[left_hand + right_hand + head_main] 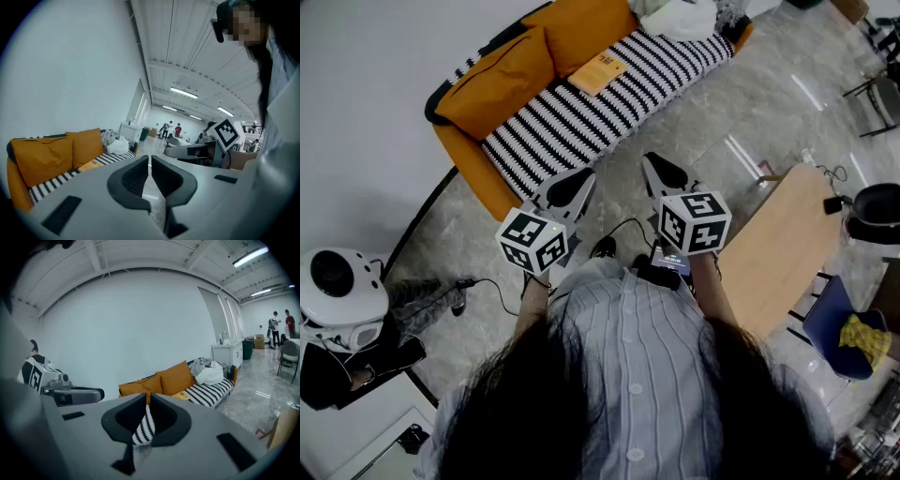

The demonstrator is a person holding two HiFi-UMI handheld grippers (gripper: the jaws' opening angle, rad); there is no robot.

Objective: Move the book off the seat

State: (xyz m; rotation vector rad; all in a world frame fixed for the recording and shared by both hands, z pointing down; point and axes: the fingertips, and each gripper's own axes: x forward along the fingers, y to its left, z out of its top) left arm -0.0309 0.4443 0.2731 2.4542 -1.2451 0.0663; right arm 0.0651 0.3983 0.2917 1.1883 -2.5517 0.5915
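Although we look for readable writing, we find none: the print on the cover of the book [598,72] is too small, and the marker cubes [534,241] carry only black-and-white squares. At the upper left of the head view, two orange cushions [492,84] lean on the back of one sofa [572,127] with a black-and-white striped seat. The single yellow book lies flat on that seat, right of the cushions at upper centre, and a white bundle of cloth [680,17] sits beyond it at the top edge.

At mid frame we hold two grippers side by side, both aimed toward the sofa and tipped slightly down, well apart from the book. The left gripper [579,180] has its jaws pressed together on nothing. The right gripper [656,171], just to its right, is likewise closed and empty. One cube rides on each. One wooden table [783,244] stands at the right.
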